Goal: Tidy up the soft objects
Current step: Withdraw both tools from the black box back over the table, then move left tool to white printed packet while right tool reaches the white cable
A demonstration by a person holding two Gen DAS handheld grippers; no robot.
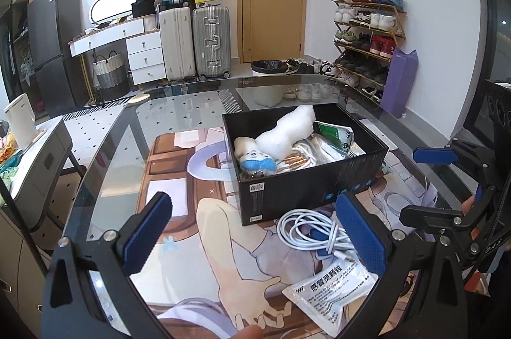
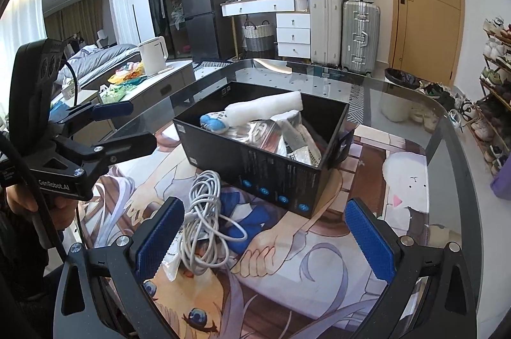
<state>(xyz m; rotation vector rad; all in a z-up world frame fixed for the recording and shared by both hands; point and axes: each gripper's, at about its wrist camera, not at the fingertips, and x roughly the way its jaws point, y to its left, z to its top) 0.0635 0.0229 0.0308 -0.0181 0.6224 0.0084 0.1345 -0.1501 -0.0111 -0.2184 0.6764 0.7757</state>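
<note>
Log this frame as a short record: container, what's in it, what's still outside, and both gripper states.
container: black box, open top, on the glass table
in box: blue-and-white plush toy, white bubble wrap roll, green-and-white sachet, silvery packets
outside box: coiled white cable; white medicine sachet, partly under the cable
left gripper: open, empty
right gripper: open, empty, above the cable
</note>
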